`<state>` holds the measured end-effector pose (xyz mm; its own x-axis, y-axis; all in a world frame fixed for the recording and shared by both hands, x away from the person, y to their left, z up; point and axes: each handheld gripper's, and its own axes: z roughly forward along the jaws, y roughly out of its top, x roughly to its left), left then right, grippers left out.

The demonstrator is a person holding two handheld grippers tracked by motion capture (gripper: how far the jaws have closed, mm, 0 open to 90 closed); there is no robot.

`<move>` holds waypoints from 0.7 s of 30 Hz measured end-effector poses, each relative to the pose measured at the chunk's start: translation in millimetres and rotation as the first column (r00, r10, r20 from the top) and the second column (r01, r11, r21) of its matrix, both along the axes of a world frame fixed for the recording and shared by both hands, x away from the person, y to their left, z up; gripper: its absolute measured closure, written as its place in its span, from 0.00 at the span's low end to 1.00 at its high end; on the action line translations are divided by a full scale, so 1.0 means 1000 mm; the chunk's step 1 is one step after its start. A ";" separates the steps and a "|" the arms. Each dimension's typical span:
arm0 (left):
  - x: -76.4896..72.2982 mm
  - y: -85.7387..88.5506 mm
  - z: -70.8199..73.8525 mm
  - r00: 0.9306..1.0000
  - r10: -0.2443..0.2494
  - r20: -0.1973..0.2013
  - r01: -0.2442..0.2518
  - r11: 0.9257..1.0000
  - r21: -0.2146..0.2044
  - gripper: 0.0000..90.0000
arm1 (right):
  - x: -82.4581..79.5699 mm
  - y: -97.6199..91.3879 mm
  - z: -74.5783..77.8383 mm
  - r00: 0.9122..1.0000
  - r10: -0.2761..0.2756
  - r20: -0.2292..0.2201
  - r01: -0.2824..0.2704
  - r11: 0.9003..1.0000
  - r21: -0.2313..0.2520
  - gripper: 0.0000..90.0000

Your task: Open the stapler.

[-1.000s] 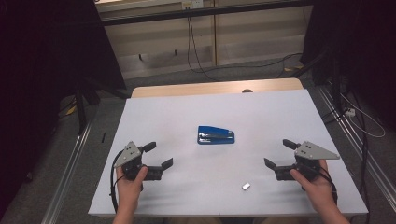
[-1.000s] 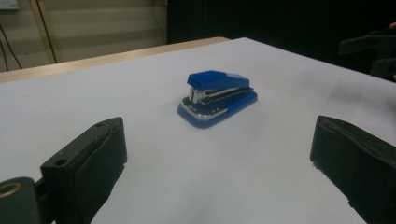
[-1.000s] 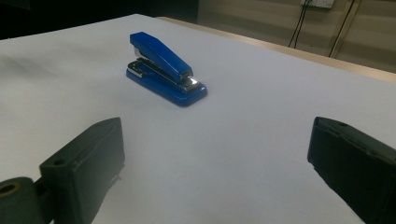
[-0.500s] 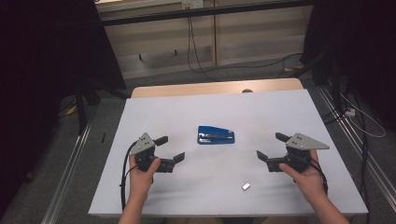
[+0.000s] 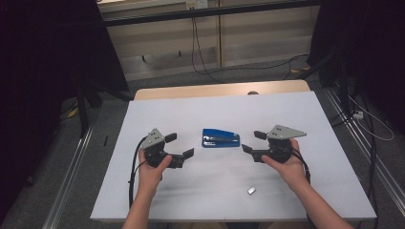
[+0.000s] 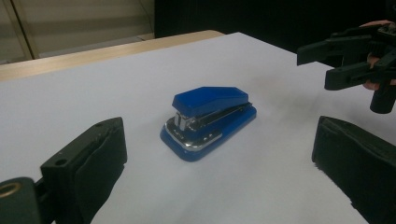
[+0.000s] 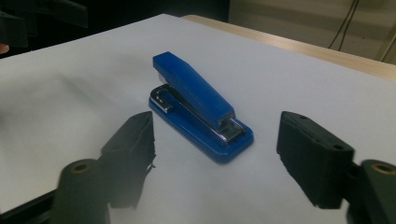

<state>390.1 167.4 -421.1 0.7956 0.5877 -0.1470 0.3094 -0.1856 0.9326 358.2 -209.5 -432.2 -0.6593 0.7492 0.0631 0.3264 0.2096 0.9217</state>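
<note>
- Blue plastic stapler (image 5: pixel 220 138) with a chrome inner rail lies flat near the middle of the white desk (image 5: pixel 305 114), long axis running from 9 to 3 o'clock in the high view. Nothing touches it.
- At its 9 o'clock, near but apart, the left tongs (image 5: pixel 180 146) point toward it. Their jaws stand wide open and empty; in the left gripper view the stapler (image 6: pixel 208 121) sits ahead of the gap between them.
- At its 3 o'clock, just beside its end, the right tongs (image 5: pixel 253 141) face it from the other side. Their jaws have just been closing and now stand partly open, with nothing between them; in the right gripper view the stapler (image 7: pixel 201 112) lies just ahead of the pads.
- At 5 o'clock from the stapler, well apart and toward the near edge, lies a small silvery block (image 5: pixel 251 190), perhaps a strip of staples.
- Judged step: the approach, both hands converging on the stapler before any grip.
- The next move likely calls for one pair of tongs to straddle the stapler and close on it squarely, so it cannot skid on the smooth top.
- Compared with a second ago, both pairs of tongs have come inward from the desk's sides toward the stapler. The stapler and the silvery block have not shifted.
</note>
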 end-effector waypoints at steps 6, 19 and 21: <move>0.006 -0.005 0.003 1.000 0.005 0.002 -0.005 1.000 0.020 0.04 | 0.010 0.015 -0.002 0.999 0.049 -0.017 -0.049 0.999 -0.017 0.55; 0.020 -0.016 0.004 1.000 0.011 -0.006 -0.011 0.999 0.036 0.06 | 0.035 0.041 -0.007 0.988 0.136 -0.072 -0.140 0.989 -0.052 1.00; 0.022 -0.018 0.005 1.000 0.015 -0.006 -0.015 0.999 0.042 0.06 | 0.040 0.049 -0.010 0.985 0.154 -0.078 -0.161 0.982 -0.095 1.00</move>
